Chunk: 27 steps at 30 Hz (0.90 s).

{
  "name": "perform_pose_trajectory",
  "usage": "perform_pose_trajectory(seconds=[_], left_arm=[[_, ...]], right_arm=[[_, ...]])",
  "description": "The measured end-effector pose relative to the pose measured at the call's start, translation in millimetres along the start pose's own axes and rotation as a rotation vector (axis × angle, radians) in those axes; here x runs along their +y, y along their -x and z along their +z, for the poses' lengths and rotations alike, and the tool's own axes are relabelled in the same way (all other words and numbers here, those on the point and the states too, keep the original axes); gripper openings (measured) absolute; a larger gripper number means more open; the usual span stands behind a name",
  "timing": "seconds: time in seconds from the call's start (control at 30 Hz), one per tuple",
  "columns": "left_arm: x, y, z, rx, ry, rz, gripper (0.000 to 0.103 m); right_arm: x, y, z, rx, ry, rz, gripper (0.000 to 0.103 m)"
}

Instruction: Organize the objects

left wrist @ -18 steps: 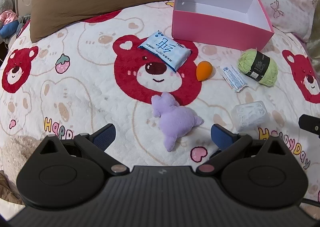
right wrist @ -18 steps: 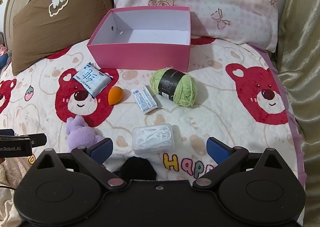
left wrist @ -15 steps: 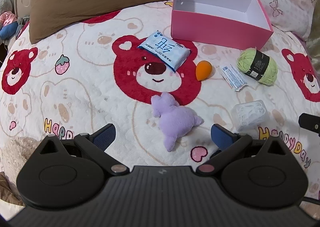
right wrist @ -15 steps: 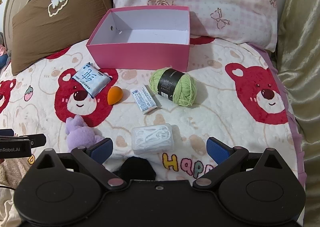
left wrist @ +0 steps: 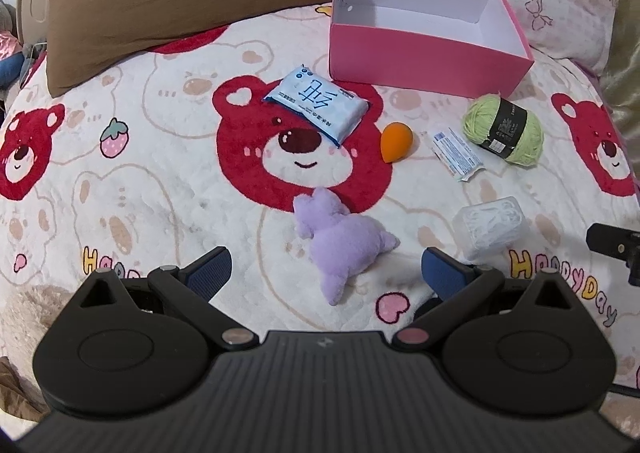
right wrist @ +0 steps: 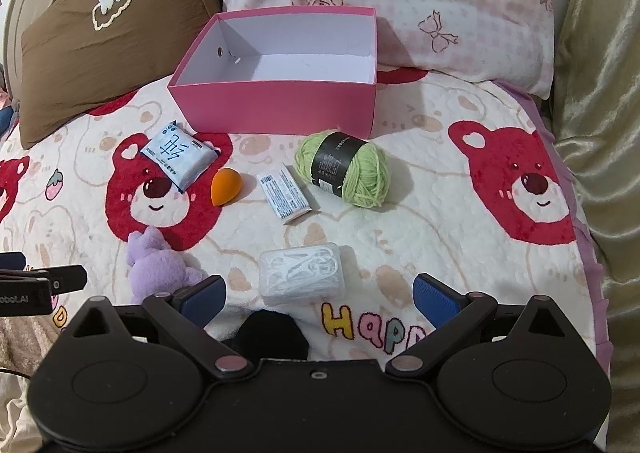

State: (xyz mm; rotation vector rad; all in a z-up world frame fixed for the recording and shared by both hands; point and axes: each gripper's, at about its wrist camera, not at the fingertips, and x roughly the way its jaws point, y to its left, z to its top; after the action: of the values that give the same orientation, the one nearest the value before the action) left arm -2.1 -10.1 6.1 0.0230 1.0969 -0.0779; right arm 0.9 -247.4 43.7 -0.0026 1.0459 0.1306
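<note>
Both grippers hang over the bed (left wrist: pixel 120 181) tilted steeply down, jaws spread as wide as they go and nothing between the pads. That reads as a survey pose: each one holds back so its camera takes in the whole scatter before a pick is chosen.

The left gripper (left wrist: pixel 326 273) has the purple plush (left wrist: pixel 340 241) directly ahead, just beyond its fingertips and roughly centred in the gap, so this looks like its likeliest first pick. Further ahead lie the tissue pack (left wrist: pixel 316 105) and, to its right, the orange sponge (left wrist: pixel 396 141). The white sachet (left wrist: pixel 456 153) and green yarn (left wrist: pixel 502 131) sit ahead and off to the right.

The right gripper (right wrist: pixel 320 295) has the clear case (right wrist: pixel 301 273) just ahead of its fingertips, slightly left of centre in the gap. Beyond it come the sachet (right wrist: pixel 285 195) and the yarn (right wrist: pixel 344 169); the sponge (right wrist: pixel 226 185) and tissue pack (right wrist: pixel 178 155) are ahead to the left, and the plush (right wrist: pixel 160 269) is close by its left finger.

The pink box (right wrist: pixel 276 109) stands open and empty at the far end of both views, against the pillows (right wrist: pixel 384 1). Its open top faces up with its near wall towards the grippers, so I judge it to be the bin, and nothing has gone in yet. The loose things lie spread apart, none touching, which leaves room for wide jaws to straddle each one.
</note>
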Motion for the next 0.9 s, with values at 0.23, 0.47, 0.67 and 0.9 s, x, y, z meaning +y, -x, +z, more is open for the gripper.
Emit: perform_pose_trajectory(seconds=[0.23, 0.47, 0.67, 0.9], left_arm=[[2.2, 1.4, 1.3, -0.003, -0.007, 0.009, 0.103], [2.1, 1.3, 0.8, -0.004, -0.006, 0.009, 0.103], [2.8, 0.2, 0.0, 0.005, -0.012, 0.002, 0.103], [1.6, -0.6, -0.4, 0.007, -0.016, 0.002, 0.103]], right_arm=[[0.1, -2.2, -0.8, 0.002, 0.003, -0.001, 0.101], [-0.2, -2.7, -1.0, 0.005, 0.015, 0.006, 0.101], [-0.4, -5.1, -2.6, 0.009, 0.018, 0.007, 0.101], [-0.5, -5.3, -1.9, 0.009, 0.019, 0.007, 0.101]])
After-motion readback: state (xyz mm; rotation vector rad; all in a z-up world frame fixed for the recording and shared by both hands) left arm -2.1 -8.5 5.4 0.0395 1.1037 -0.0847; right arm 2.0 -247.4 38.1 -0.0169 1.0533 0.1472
